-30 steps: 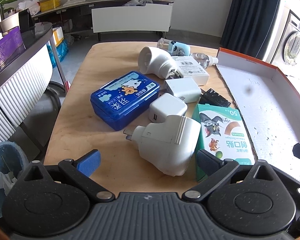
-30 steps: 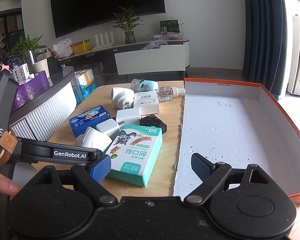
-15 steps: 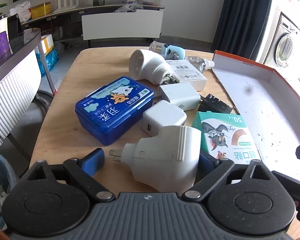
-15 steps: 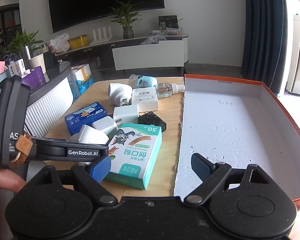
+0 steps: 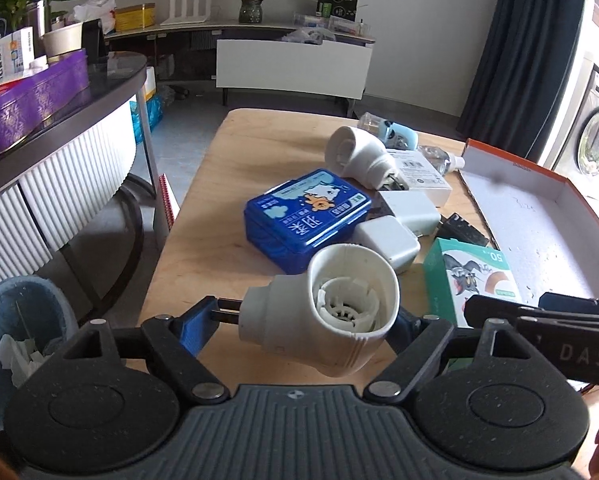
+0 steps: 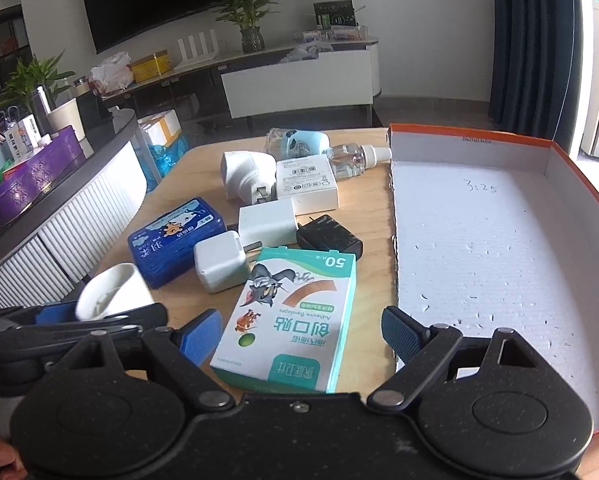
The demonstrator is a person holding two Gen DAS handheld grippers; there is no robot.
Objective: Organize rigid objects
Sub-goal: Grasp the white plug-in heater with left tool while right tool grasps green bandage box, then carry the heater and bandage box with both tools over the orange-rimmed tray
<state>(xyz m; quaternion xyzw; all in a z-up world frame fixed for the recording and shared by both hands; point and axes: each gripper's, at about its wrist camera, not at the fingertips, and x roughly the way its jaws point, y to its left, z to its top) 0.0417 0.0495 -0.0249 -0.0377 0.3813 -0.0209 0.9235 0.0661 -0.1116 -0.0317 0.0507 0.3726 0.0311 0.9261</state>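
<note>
**Left claw clamps white plug-in unit above the table**

The left gripper (image 5: 299, 326) has its jaws closed on the white plug-in unit (image 5: 319, 316), one blue pad at the prongs, the unit lifted just in front of the blue tin (image 5: 305, 216). Only the right wrist view shows the right gripper (image 6: 299, 334) gaping wide, holding nothing, over the bandage box (image 6: 287, 316), which lies right of the tin. The orange-rimmed tray (image 6: 571, 164) stands further right.
</note>
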